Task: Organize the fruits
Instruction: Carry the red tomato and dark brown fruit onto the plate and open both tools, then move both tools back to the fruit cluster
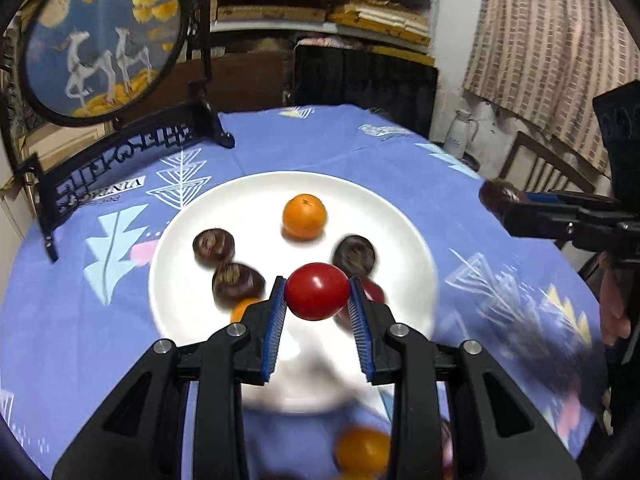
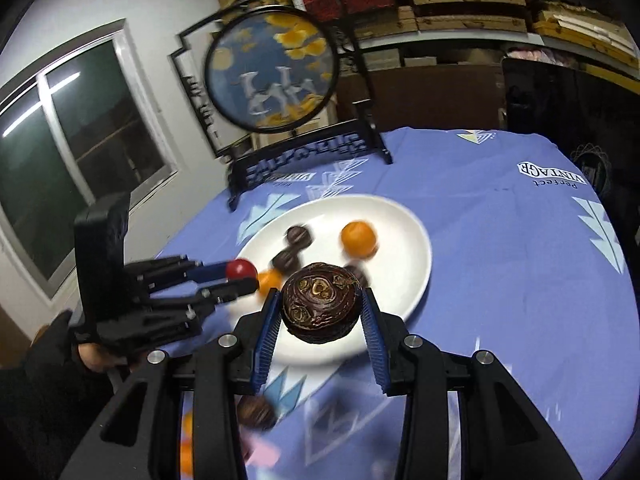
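Observation:
My left gripper (image 1: 317, 292) is shut on a red tomato (image 1: 317, 291) and holds it above the near part of the white plate (image 1: 256, 188). It also shows in the right wrist view (image 2: 240, 276). My right gripper (image 2: 320, 308) is shut on a dark brown water chestnut (image 2: 320, 304) above the plate's near rim (image 2: 416, 240). In the left wrist view it (image 1: 496, 200) enters from the right. On the plate lie an orange fruit (image 1: 304, 216), several dark chestnuts (image 1: 213, 245) and a second orange fruit (image 1: 242, 308), partly hidden.
A round framed picture on a black stand (image 1: 100, 36) stands at the table's far left. An orange fruit (image 1: 362, 450) lies on the blue cloth (image 1: 480, 260) near me, and a chestnut (image 2: 256, 412) too. A chair (image 1: 536, 164) and a white jug (image 1: 460, 136) are beyond the right edge.

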